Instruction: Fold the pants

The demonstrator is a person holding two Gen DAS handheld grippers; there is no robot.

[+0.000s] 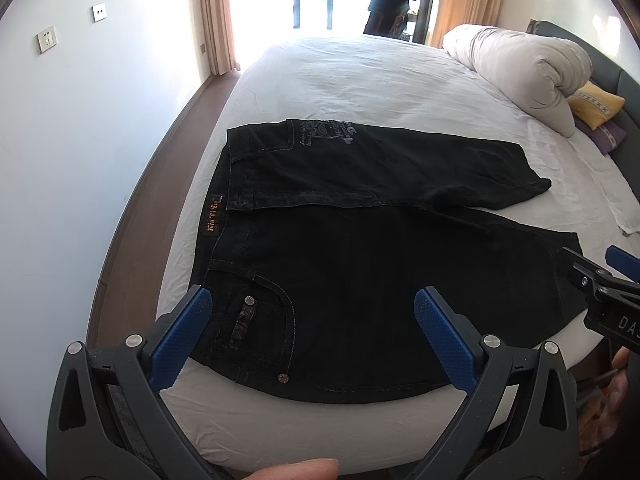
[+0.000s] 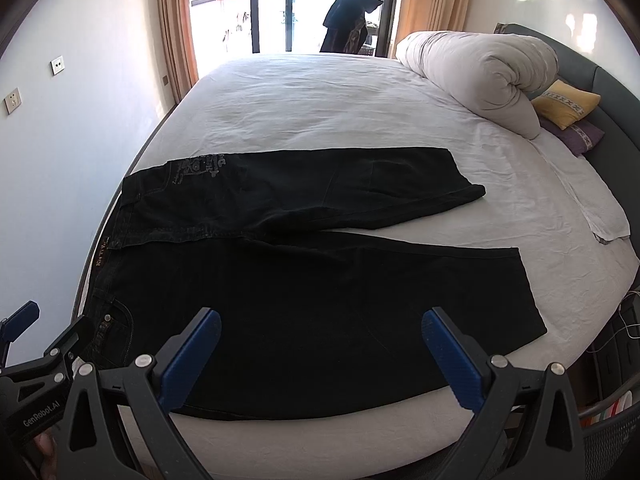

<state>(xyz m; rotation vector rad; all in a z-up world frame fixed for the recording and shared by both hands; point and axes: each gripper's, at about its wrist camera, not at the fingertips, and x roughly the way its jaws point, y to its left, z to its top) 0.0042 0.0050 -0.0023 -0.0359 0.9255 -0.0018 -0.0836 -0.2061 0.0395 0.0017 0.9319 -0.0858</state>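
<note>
- Black pants (image 1: 360, 280) lie spread flat on the white bed (image 1: 360, 80), waistband toward the wall side, legs parted and pointing toward the rolled duvet (image 1: 520, 68).
- Left gripper (image 1: 312, 304): fingers wide apart, holding nothing, over the pants' pocket end.
- Right gripper (image 2: 320, 328): fingers wide apart, holding nothing, over the pants' near leg.

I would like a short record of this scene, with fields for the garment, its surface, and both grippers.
garment: black pants, spread flat, legs apart
waist: toward the left, orange label showing
surface: white bed sheet
left gripper: open, above the pocket area, holding nothing
right gripper: open, above the near leg, holding nothing
</note>
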